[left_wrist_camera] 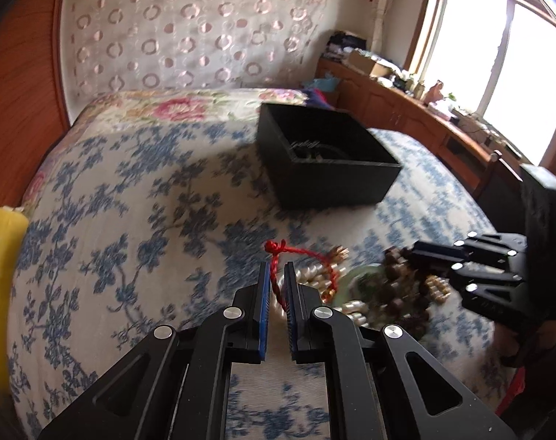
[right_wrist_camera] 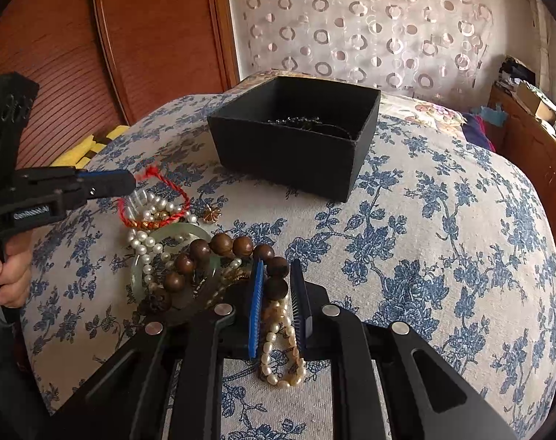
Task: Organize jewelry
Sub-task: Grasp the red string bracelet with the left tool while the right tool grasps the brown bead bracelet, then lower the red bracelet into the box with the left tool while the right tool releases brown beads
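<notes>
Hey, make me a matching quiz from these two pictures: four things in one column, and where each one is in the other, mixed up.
Things:
1. red cord
2. brown wooden beads
3. black box
4. pearl strand

Places:
A. on the bedspread, beyond the jewelry pile
B. between the left tool's fingers
C. under the right tool
D. between the right tool's fingers

Pairs: 1-B, 2-D, 3-A, 4-C

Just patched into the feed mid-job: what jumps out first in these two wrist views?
A tangled heap of jewelry on the blue-flowered bedspread: a red cord bracelet, pearl strands and a brown wooden bead bracelet. The left gripper has its pads around the red cord; the right gripper straddles a wooden bead. Behind the heap sits an open black box already holding dark jewelry.
</notes>
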A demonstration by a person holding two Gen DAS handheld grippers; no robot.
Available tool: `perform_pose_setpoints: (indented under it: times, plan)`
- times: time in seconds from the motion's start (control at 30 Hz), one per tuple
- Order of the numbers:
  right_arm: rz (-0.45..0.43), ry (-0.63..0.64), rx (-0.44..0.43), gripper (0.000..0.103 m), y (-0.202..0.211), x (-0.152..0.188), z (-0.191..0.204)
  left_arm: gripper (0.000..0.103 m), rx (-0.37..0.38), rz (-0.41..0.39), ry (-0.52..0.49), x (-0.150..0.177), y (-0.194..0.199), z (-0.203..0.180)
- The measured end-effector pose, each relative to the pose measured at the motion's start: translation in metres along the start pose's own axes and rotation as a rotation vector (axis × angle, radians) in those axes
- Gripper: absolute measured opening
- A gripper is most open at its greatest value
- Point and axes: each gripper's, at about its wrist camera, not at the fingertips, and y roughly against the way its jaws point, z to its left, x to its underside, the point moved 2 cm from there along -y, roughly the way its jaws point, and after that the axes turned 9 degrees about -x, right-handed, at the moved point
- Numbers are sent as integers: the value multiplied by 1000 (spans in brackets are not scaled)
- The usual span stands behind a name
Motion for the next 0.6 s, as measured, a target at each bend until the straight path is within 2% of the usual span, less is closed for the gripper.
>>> perform_pose_setpoints:
  times: [0.3, 0.6]
  plan:
    - [0, 2, 0, 17, 0, 0, 0, 8, -1, 29, 22, 3, -12, 10]
    - [6, -1, -10, 17, -1, 1, -3, 9, -2, 70, -5, -1, -32, 5]
